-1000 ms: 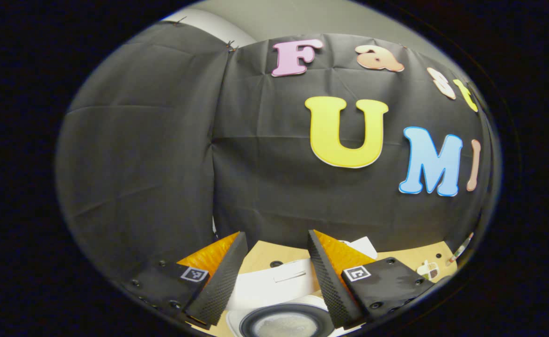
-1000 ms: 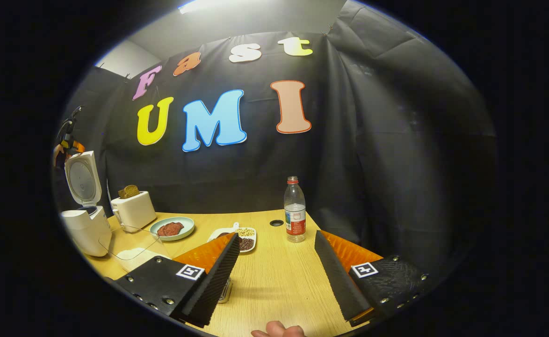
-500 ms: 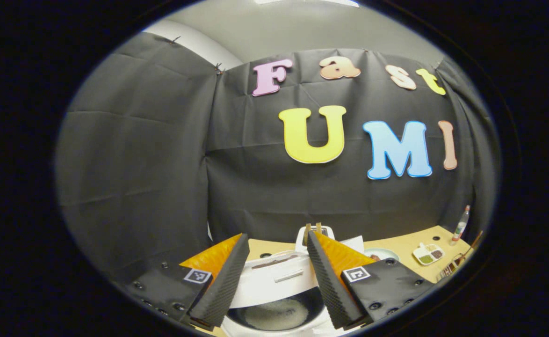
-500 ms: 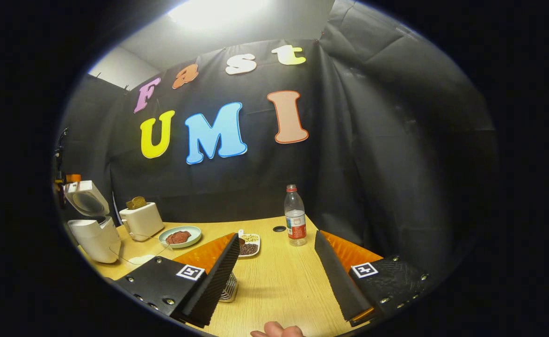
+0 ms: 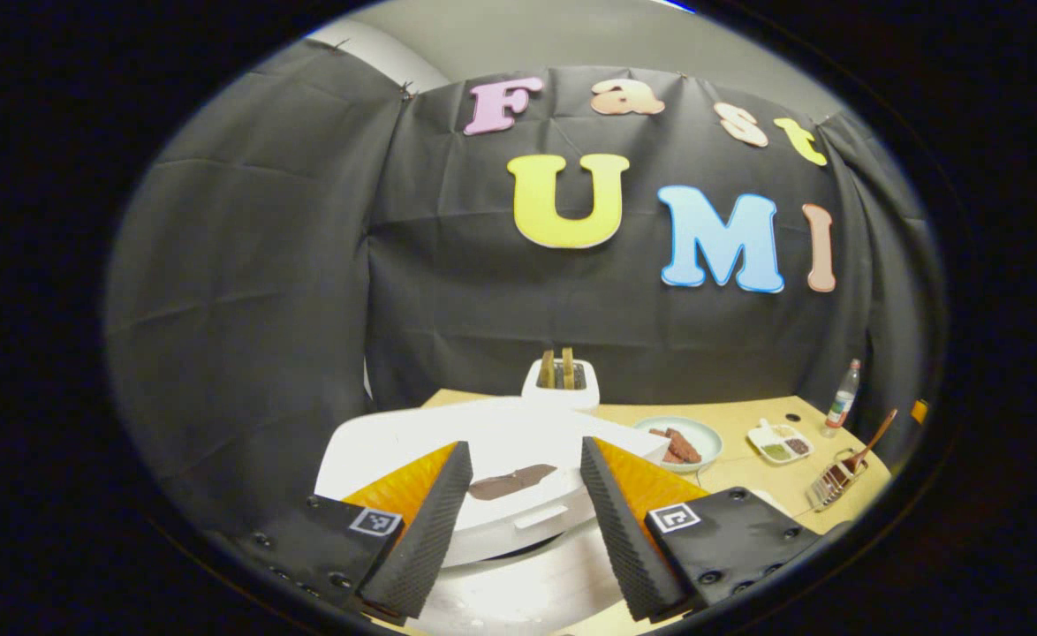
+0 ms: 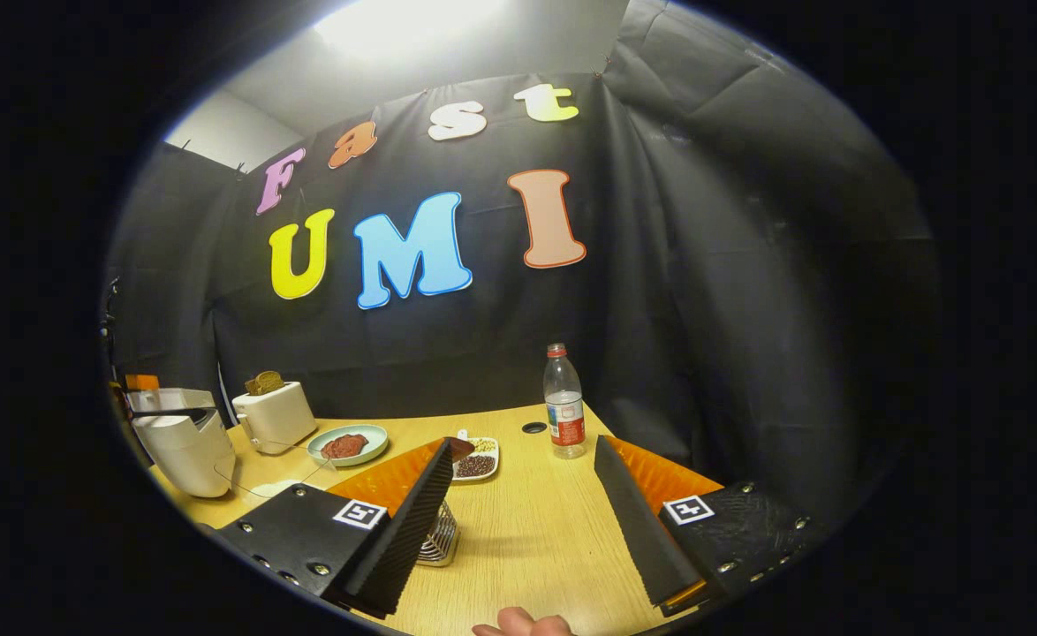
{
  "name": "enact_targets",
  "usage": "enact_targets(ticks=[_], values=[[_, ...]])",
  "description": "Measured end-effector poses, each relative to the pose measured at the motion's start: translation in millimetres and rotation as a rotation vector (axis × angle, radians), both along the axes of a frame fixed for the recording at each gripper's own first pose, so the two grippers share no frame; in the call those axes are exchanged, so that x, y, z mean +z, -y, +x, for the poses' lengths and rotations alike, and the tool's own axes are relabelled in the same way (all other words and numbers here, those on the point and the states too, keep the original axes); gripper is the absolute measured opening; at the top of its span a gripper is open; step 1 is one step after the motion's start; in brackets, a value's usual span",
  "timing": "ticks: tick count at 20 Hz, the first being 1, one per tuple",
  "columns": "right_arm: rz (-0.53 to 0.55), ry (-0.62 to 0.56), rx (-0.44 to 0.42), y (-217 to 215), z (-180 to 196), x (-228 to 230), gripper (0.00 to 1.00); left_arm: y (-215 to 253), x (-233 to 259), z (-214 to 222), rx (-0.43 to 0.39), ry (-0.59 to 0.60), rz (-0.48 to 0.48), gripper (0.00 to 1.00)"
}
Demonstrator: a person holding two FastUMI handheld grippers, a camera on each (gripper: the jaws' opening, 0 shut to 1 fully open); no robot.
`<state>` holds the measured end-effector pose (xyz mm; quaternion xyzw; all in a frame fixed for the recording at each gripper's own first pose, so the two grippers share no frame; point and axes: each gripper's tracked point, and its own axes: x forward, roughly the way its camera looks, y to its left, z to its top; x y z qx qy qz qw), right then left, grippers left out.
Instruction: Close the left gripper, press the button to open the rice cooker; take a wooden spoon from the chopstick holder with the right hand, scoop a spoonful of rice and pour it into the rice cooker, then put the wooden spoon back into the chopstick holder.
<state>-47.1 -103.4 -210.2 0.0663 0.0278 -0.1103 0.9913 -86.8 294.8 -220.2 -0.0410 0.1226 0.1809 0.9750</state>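
The wooden table (image 6: 518,530) carries the white rice cooker (image 5: 501,477) at its left end, lid nearly down. The left gripper (image 5: 518,521) hangs over the cooker, jaws wide apart, empty. The right gripper (image 6: 518,530) is likewise wide, empty. Far right of the cooker, the chopstick holder (image 5: 832,484) holds the wooden spoon (image 5: 872,439), leaning handle up.

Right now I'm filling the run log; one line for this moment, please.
rice cooker: lid down | left gripper: open, above lid | right gripper: open, over table

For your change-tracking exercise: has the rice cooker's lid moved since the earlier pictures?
Yes. In the right gripper view the lid has swung down from upright to nearly shut on the rice cooker, judged against the toaster beside it.
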Motion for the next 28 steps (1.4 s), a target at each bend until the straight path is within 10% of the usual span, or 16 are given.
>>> enact_targets(ticks=[23, 28], values=[[0.023, -0.016, 0.018, -7.1, -0.1, -4.0, 0.98, 7.2, -22.1, 1.8, 0.028, 0.027, 0.098, 0.94], [0.021, -0.016, 0.014, -6.6, -0.5, -5.1, 0.98, 18.1, -8.8, 1.4, -0.014, 0.076, -0.031, 0.94]])
